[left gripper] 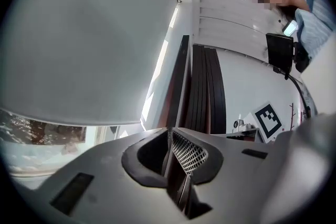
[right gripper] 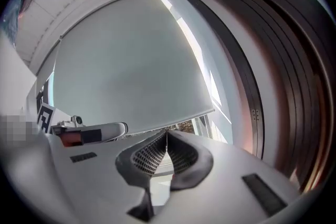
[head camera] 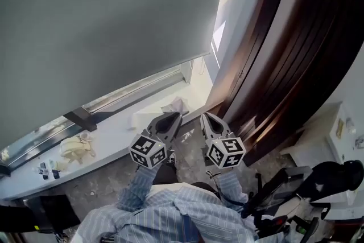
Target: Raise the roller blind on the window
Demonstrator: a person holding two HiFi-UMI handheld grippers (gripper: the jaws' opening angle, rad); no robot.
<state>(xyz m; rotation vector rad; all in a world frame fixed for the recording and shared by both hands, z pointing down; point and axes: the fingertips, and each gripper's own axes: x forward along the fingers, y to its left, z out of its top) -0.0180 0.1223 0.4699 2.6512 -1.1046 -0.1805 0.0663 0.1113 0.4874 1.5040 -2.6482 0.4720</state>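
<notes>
A grey roller blind [head camera: 102,25] hangs over most of the window, its bottom bar slanting just above the white sill [head camera: 114,129]. A strip of glass shows under it. Both grippers are held low in front of the sill, side by side and pointing up at the blind. My left gripper [head camera: 170,115] is shut with nothing between its jaws, and my right gripper [head camera: 204,116] is likewise shut and empty. Neither touches the blind. The left gripper view shows the blind [left gripper: 89,34] above the closed tips [left gripper: 169,131]. In the right gripper view the blind [right gripper: 131,60] fills the space above the closed tips [right gripper: 167,132].
On the sill lie a crumpled white cloth [head camera: 174,105], a pale bag [head camera: 77,148] and small items [head camera: 48,169]. Dark brown slatted panels [head camera: 296,48] stand right of the window. Black equipment [head camera: 335,179] and a white unit [head camera: 324,134] sit at the lower right.
</notes>
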